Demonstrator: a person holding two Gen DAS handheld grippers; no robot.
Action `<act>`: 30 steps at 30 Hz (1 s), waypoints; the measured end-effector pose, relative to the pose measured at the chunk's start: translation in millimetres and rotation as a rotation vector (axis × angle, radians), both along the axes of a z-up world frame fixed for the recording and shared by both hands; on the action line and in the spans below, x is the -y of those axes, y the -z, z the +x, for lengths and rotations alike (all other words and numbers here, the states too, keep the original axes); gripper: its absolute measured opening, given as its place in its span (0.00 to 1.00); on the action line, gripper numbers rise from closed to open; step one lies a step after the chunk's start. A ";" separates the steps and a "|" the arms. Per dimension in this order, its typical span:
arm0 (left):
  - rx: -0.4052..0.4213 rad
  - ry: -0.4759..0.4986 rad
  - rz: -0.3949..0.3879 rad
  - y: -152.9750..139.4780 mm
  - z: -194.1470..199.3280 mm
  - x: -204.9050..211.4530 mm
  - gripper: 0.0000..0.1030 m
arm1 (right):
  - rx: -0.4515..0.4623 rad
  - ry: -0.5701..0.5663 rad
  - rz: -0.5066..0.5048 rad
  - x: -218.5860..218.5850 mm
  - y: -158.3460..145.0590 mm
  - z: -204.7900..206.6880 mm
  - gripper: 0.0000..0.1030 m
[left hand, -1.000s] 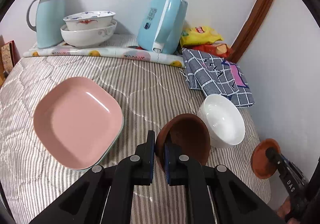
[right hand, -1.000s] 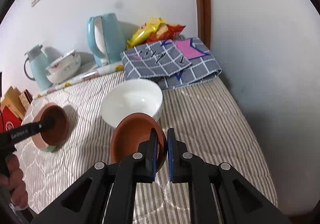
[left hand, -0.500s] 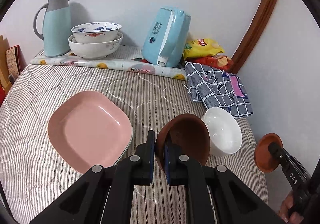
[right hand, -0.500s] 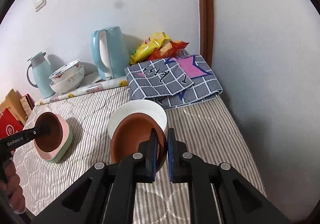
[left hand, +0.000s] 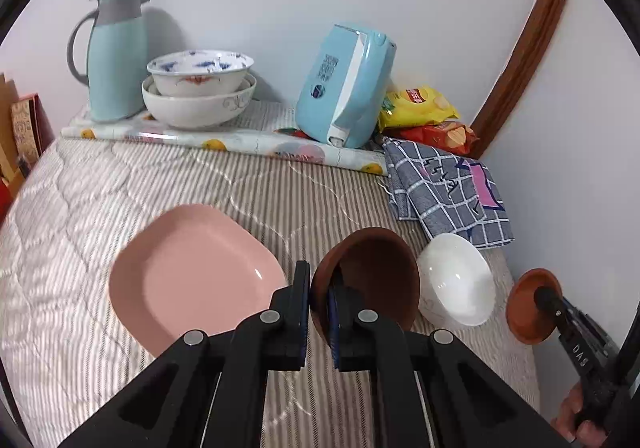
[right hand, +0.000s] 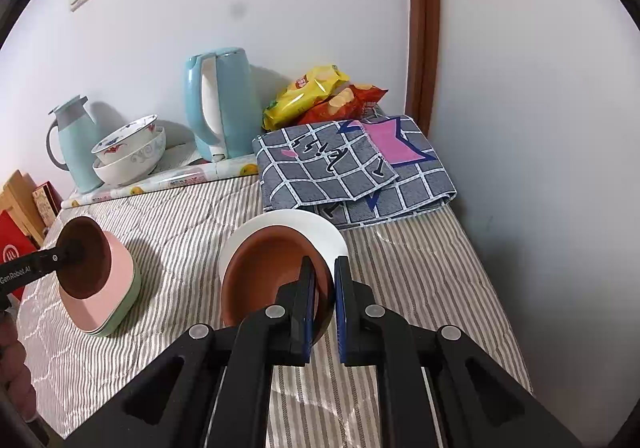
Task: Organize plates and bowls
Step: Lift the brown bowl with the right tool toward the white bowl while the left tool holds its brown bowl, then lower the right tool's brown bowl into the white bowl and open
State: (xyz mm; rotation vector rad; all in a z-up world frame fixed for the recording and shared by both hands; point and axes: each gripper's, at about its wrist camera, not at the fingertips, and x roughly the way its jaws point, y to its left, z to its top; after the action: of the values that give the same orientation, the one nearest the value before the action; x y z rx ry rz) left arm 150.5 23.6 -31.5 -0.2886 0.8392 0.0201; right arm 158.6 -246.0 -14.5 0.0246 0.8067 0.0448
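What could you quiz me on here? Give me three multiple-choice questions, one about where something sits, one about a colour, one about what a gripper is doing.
1. Where are the two patterned bowls?
A. Stacked beside the teal jug
B. On the pink plate
C. On the checked cloth

2. What colour is the empty bowl on the striped cover?
A. Green
B. White
C. Black

3. What is the left gripper doing?
A. Standing open and empty
B. Gripping the kettle
C. Clamped on a brown bowl's rim

Answers: 1 A, they nest next to the jug at the wall. 2 B, it is plain white inside and out. 3 C, the rim sits between its closed fingers.
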 end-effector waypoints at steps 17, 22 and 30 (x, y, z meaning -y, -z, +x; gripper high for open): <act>-0.009 -0.015 -0.038 10.9 26.9 -19.0 0.08 | -0.022 -0.008 -0.019 -18.2 7.6 38.3 0.09; -0.023 -0.019 -0.042 18.0 34.1 -21.3 0.08 | -0.041 -0.006 -0.019 -18.1 17.8 47.8 0.09; -0.037 -0.040 -0.048 24.4 41.2 -24.9 0.08 | -0.080 0.003 -0.028 -13.8 34.0 58.8 0.09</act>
State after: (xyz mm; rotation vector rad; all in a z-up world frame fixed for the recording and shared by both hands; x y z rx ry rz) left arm 191.8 48.5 -55.9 -0.3512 0.8710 0.0422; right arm 217.4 -232.2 -48.6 0.0008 0.8868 0.0298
